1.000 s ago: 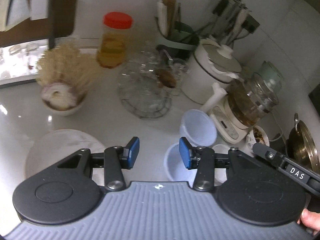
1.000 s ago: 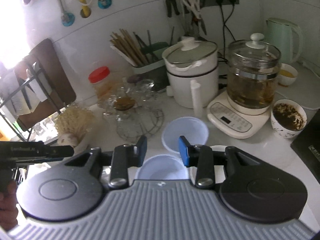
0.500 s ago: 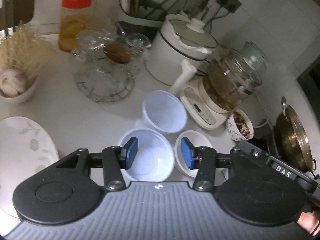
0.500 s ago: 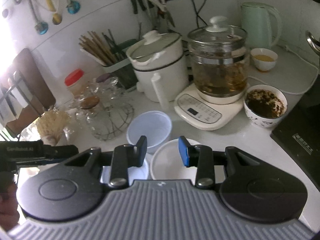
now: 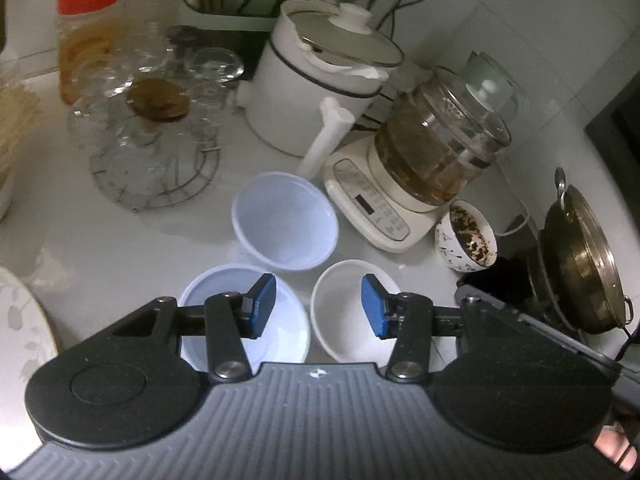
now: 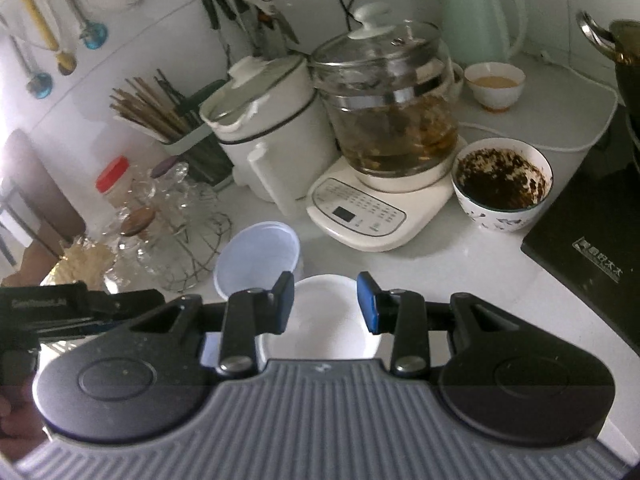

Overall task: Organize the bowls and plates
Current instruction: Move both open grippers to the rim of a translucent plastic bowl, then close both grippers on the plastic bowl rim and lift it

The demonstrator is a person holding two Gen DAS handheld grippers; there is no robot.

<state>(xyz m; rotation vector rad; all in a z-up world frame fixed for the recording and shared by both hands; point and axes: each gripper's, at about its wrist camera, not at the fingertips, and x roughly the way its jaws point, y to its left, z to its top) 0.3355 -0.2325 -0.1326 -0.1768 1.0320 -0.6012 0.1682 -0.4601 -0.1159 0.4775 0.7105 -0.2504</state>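
Three empty bowls sit close together on the white counter. A pale blue bowl (image 5: 285, 220) is farthest, a second pale blue bowl (image 5: 280, 332) is near left, and a white bowl (image 5: 344, 312) is near right. My left gripper (image 5: 318, 311) is open, above the gap between the two near bowls. My right gripper (image 6: 325, 307) is open, with the white bowl (image 6: 324, 320) between its fingers below. The far blue bowl (image 6: 256, 256) lies beyond its left finger. A white patterned plate (image 5: 20, 320) shows at the left edge.
A white pot (image 5: 324, 76), a glass kettle on its base (image 5: 432, 148), a dirty bowl (image 5: 466, 240) and a metal pot (image 5: 580, 264) crowd the back and right. Glassware on a wire rack (image 5: 152, 148) and a red-lidded jar (image 5: 86, 40) stand left. A black cooktop (image 6: 592, 248) lies right.
Both grippers have swung right and moved nearer to the bowls. The white bowl has come between the right gripper's fingers. The plate has slid to the left edge of the left view.
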